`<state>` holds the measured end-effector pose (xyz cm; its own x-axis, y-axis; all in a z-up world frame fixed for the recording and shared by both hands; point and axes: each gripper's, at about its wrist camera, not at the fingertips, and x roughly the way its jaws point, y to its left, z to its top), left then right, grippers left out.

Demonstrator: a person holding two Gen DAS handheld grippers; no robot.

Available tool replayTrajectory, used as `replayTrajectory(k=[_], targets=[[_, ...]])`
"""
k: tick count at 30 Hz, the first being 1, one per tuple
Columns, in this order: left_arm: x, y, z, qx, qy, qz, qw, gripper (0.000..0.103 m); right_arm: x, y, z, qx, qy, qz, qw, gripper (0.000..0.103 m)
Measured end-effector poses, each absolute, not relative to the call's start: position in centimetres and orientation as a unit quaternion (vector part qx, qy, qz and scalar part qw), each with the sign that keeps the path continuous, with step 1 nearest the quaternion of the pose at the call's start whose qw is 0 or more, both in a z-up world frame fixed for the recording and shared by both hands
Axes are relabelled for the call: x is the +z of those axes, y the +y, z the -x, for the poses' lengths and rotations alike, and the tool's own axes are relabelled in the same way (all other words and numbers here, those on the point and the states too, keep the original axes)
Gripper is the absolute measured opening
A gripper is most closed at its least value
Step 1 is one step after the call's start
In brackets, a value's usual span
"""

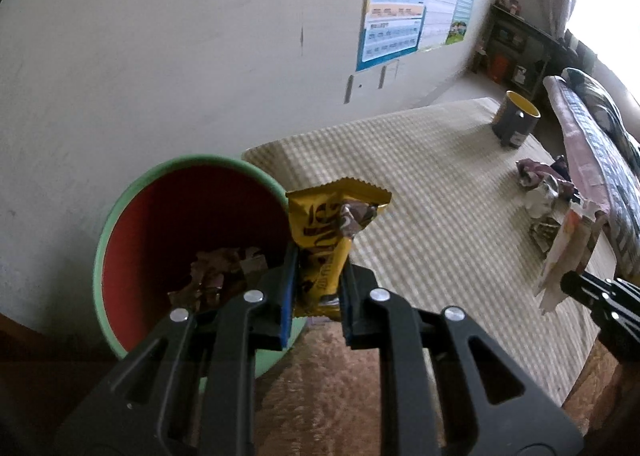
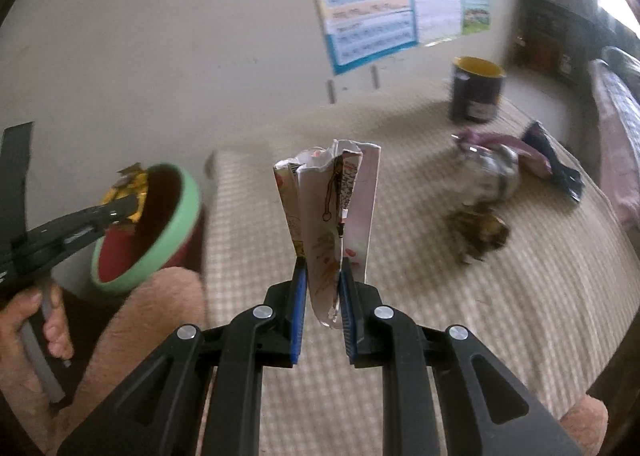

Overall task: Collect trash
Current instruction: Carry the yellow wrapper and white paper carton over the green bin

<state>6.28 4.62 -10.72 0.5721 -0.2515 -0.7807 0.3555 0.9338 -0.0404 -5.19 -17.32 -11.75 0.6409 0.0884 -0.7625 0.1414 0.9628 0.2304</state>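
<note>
My left gripper (image 1: 318, 288) is shut on a yellow snack wrapper (image 1: 328, 232), held upright beside the rim of a red bin with a green rim (image 1: 120, 216). Crumpled wrappers lie in the bin's bottom. My right gripper (image 2: 323, 296) is shut on a flattened white paper carton (image 2: 332, 216) with printed drawings, raised over the checked mat. In the right wrist view the left gripper (image 2: 120, 212) and its yellow wrapper (image 2: 128, 184) hang over the bin (image 2: 176, 224). More crumpled wrappers (image 1: 544, 188) (image 2: 492, 176) lie on the mat.
A dark mug with yellow inside (image 1: 514, 118) (image 2: 476, 92) stands at the mat's far end. A checked mat (image 1: 420, 192) covers the low table. A folded blanket (image 1: 600, 160) lies at the right. A wall with posters (image 1: 416, 0) is behind. A person's hand (image 2: 28, 320) grips the left handle.
</note>
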Motion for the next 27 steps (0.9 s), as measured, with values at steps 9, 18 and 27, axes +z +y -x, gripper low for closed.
replayTrajectory(k=[9,18,27], targets=[[-10.5,5.7,-6.4,-0.162,0.426,-0.055,0.888,0.017,-10.4,-15.1,4.6,0.012,0.416,-0.124,0.901,0.016],[-10.2,6.5,-6.4,-0.151,0.421,-0.051,0.893,0.017,-10.2,-14.4,4.8,0.022,0.415,-0.122,0.901,0.016],[-10.2,7.4,-6.6,-0.142,0.419,-0.045,0.896,0.017,-10.0,-13.3,4.6,0.032,0.416,-0.113,0.902,0.016]])
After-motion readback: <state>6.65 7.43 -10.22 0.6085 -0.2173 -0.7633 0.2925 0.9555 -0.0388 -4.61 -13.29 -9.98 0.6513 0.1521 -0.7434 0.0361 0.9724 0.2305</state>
